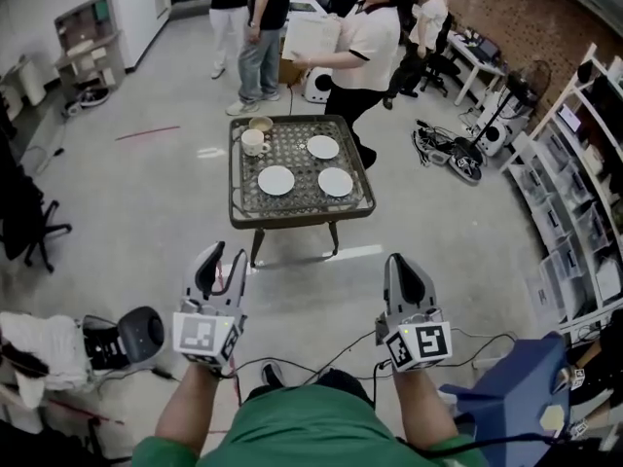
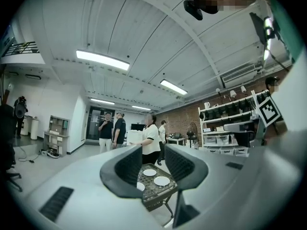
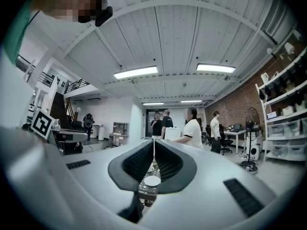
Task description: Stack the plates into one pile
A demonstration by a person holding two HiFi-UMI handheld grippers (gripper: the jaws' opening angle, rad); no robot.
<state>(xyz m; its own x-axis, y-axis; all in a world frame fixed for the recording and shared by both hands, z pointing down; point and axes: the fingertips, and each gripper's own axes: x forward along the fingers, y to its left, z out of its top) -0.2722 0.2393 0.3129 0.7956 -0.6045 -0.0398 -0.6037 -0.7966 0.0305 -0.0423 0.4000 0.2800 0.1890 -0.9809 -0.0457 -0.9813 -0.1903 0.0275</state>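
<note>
Where plates lie apart, mug, people (behind)

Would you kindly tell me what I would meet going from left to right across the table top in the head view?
Mug → near-left plate → near-right plate. The far plate overlaps the near-right one sideways, so I leave it out.

Table, three plates (lying apart), mug
</note>
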